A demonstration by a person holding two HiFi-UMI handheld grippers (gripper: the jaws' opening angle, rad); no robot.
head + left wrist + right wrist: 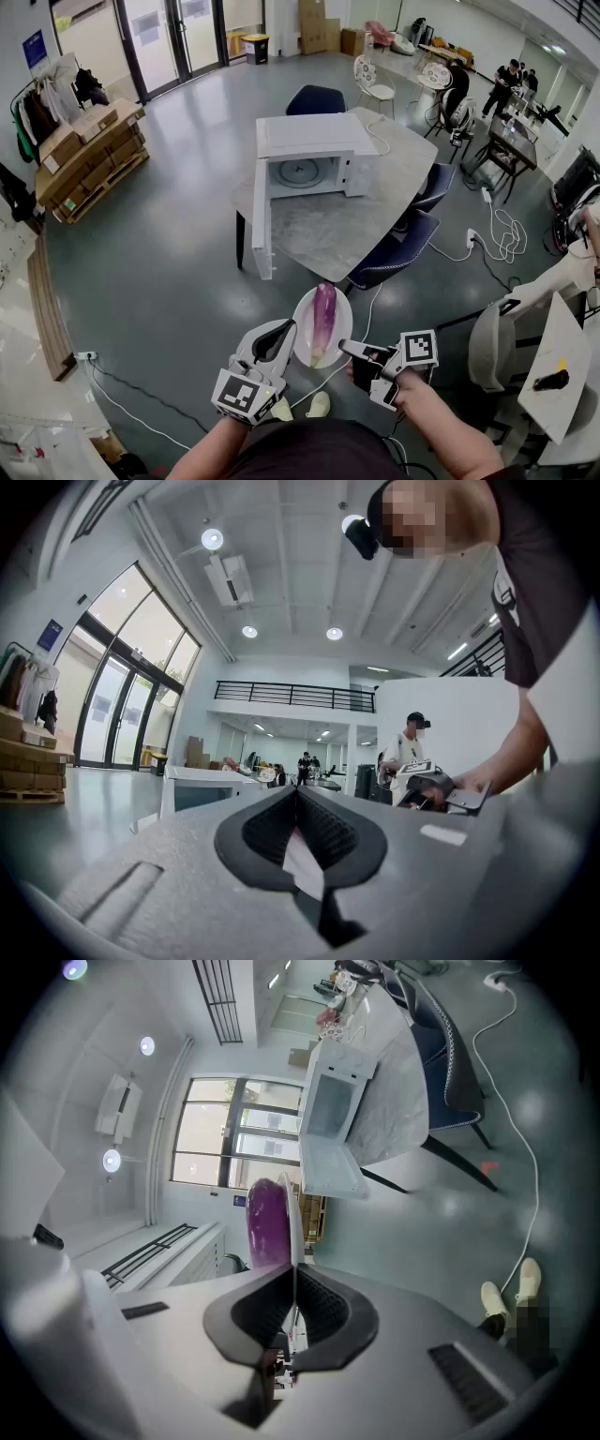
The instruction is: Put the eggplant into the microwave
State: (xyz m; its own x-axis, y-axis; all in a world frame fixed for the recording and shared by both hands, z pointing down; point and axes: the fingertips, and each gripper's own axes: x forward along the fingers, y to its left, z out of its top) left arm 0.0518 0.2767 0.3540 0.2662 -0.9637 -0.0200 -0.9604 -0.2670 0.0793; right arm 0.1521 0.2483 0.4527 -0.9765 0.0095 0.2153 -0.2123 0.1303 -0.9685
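Left gripper point(284, 328) is clenched, jaws together, beside the plate and well short of the open microwave point(305, 159) on the table point(375, 225). Right gripper point(347, 350) pinches the rim of the white plate point(302, 343), where the eggplant point(323, 319) lies.

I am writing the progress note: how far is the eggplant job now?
Done: the microwave door is open. In hand: the right tool clamps the rim of the plate that carries the eggplant, away from the table. Left: bringing the eggplant inside the microwave.
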